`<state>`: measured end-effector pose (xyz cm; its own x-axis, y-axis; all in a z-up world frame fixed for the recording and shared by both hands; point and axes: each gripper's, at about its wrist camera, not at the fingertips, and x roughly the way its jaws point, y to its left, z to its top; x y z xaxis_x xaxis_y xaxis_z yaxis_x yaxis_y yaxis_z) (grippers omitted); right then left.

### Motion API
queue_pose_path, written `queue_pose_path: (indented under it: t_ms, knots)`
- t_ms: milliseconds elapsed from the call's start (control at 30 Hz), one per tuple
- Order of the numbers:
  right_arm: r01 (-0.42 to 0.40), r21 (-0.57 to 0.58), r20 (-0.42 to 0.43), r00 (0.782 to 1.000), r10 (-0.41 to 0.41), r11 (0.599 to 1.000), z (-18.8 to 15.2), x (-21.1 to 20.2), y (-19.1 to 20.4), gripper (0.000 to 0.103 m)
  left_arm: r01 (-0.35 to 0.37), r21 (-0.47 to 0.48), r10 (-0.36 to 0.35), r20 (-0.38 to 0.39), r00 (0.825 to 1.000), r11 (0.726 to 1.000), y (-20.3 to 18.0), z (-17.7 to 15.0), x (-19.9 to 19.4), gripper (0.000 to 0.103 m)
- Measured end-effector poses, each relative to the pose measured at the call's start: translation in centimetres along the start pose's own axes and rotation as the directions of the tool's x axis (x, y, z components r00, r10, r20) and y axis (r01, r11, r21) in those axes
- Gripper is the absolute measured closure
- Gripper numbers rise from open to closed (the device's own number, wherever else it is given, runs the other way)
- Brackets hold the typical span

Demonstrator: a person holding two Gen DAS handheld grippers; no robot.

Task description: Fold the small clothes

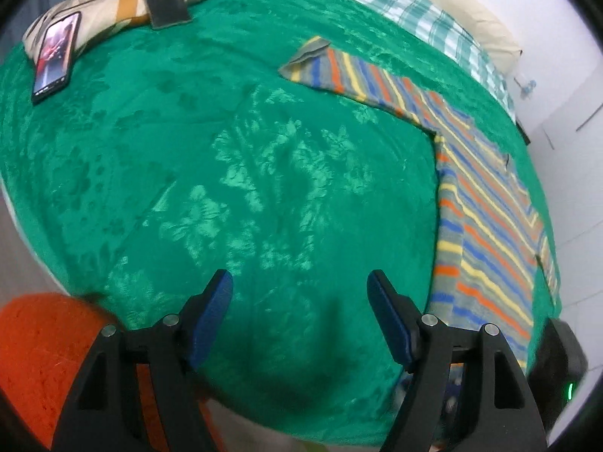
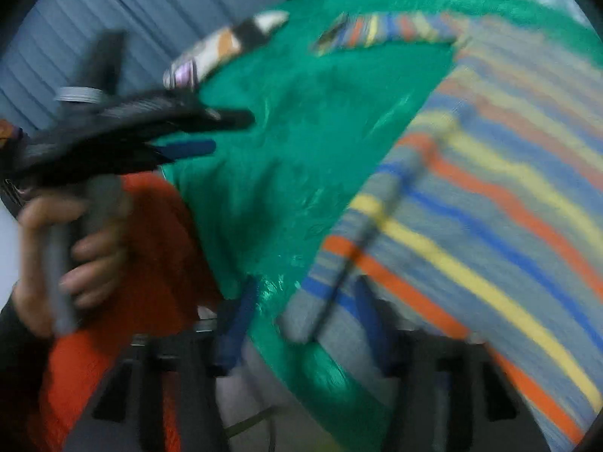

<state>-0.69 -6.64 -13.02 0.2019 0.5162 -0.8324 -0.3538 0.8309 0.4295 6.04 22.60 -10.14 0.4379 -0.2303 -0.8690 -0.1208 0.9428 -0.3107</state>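
A knitted sweater (image 1: 486, 233) with grey, blue, orange and yellow stripes lies flat on the green blanket (image 1: 226, 150), one sleeve stretched toward the far side. In the left wrist view my left gripper (image 1: 300, 277) hovers open over bare blanket to the left of the sweater, with nothing between its blue pads. The right wrist view is heavily blurred. There my right gripper (image 2: 306, 286) sits at the near corner of the sweater (image 2: 490, 188), its blue pads apart with the hem lying between them. A hand (image 2: 75, 256) holds the left gripper (image 2: 226, 132) at the left of that view.
A phone (image 1: 54, 56) and a black flat pad (image 1: 166, 2) rest on a pillow (image 1: 109, 7) at the far left. A plaid sheet (image 1: 414, 3) runs along the far edge. Orange-red fabric (image 1: 37, 358) is at the near left, off the bed's edge.
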Motion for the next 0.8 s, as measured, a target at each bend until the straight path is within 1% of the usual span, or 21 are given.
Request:
queue_pose_path:
  t_ms: [33, 67, 100, 133, 200, 233, 267, 300, 333, 367, 400, 433, 533, 567, 600, 667, 700, 733, 767, 800]
  knots:
    - [-0.062, 0.086, 0.024, 0.998, 0.06, 0.994, -0.1, -0.6, -1.5, 0.097, 0.008, -0.007, -0.008, 0.004, 1.0, 1.0, 0.3, -0.1, -0.2, 0.027]
    - [-0.182, 0.223, 0.078, 0.983, 0.169, 0.958, -0.8, -1.7, -3.9, 0.097, 0.022, -0.016, -0.022, 0.009, 1.0, 1.0, 0.5, -0.3, -0.3, 0.026]
    - [-0.237, 0.285, 0.113, 0.97, 0.213, 0.929, -1.3, -2.2, -5.3, 0.097, 0.029, -0.018, -0.029, 0.005, 1.0, 0.999, 0.5, -0.5, -0.3, 0.026]
    - [-0.301, 0.364, 0.164, 0.952, 0.258, 0.881, -2.2, -2.9, -7.2, 0.097, 0.039, -0.012, -0.039, -0.011, 0.999, 0.999, 0.2, -0.7, 0.0, 0.025]
    - [-0.369, 0.459, 0.215, 0.929, 0.302, 0.808, -3.5, -3.2, -10.2, 0.097, 0.097, 0.003, -0.096, -0.075, 0.993, 0.995, -1.0, -1.0, 1.2, 0.025]
    - [-0.406, 0.5, 0.245, 0.913, 0.325, 0.765, -4.3, -3.1, -11.6, 0.097, 0.135, 0.0, -0.134, -0.102, 0.986, 0.991, -1.5, -1.3, 1.7, 0.026]
    - [-0.454, 0.521, 0.276, 0.891, 0.361, 0.723, -4.8, -2.9, -12.6, 0.097, 0.195, -0.014, -0.195, -0.14, 0.971, 0.981, -2.3, -1.5, 2.4, 0.026]
    - [-0.479, 0.527, 0.294, 0.878, 0.378, 0.702, -5.0, -2.9, -13.0, 0.097, 0.24, -0.027, -0.241, -0.171, 0.955, 0.97, -2.9, -1.7, 2.9, 0.026]
    - [-0.498, 0.523, 0.309, 0.867, 0.391, 0.691, -5.1, -3.0, -13.3, 0.097, 0.277, -0.037, -0.279, -0.202, 0.939, 0.96, -3.7, -1.9, 3.4, 0.027]
    - [-0.511, 0.503, 0.31, 0.86, 0.406, 0.697, -4.9, -3.0, -13.1, 0.097, 0.321, -0.04, -0.321, -0.244, 0.915, 0.946, -4.7, -2.2, 4.3, 0.027]
    - [-0.518, 0.484, 0.307, 0.856, 0.417, 0.705, -4.8, -2.9, -12.6, 0.097, 0.352, -0.036, -0.348, -0.279, 0.895, 0.935, -5.7, -2.3, 5.0, 0.028]
    - [-0.523, 0.452, 0.295, 0.852, 0.432, 0.723, -4.5, -2.9, -12.1, 0.097, 0.372, -0.03, -0.363, -0.304, 0.881, 0.928, -6.6, -2.4, 5.7, 0.03]
    - [-0.494, 0.38, 0.249, 0.869, 0.427, 0.782, -3.8, -2.7, -10.4, 0.097, 0.384, -0.018, -0.37, -0.321, 0.872, 0.923, -8.1, -2.5, 6.8, 0.031]
    - [-0.477, 0.355, 0.231, 0.878, 0.419, 0.804, -3.6, -2.7, -9.9, 0.097, 0.393, -0.024, -0.38, -0.321, 0.868, 0.919, -8.3, -2.4, 7.0, 0.032]
    - [-0.468, 0.334, 0.219, 0.883, 0.415, 0.819, -3.5, -2.8, -9.5, 0.097, 0.407, -0.035, -0.396, -0.321, 0.86, 0.913, -8.4, -2.4, 7.1, 0.034]
    - [-0.46, 0.291, 0.203, 0.887, 0.415, 0.839, -3.4, -2.4, -7.9, 0.097, 0.444, -0.062, -0.438, -0.328, 0.837, 0.894, -8.4, -2.4, 7.2, 0.041]
    - [-0.457, 0.275, 0.198, 0.888, 0.415, 0.846, -3.5, -2.4, -7.5, 0.097, 0.458, -0.071, -0.453, -0.339, 0.825, 0.886, -8.5, -2.4, 7.4, 0.044]
    - [-0.457, 0.264, 0.197, 0.888, 0.416, 0.85, -3.5, -2.4, -7.2, 0.097, 0.464, -0.074, -0.458, -0.348, 0.818, 0.883, -8.6, -2.5, 7.6, 0.05]
    - [-0.453, 0.252, 0.196, 0.889, 0.413, 0.855, -3.5, -2.4, -6.8, 0.097, 0.473, -0.077, -0.465, -0.371, 0.804, 0.878, -8.7, -2.7, 7.9, 0.064]
    - [-0.447, 0.244, 0.195, 0.892, 0.408, 0.861, -3.6, -2.5, -6.2, 0.097, 0.476, -0.076, -0.466, -0.385, 0.796, 0.876, -8.9, -2.9, 8.2, 0.075]
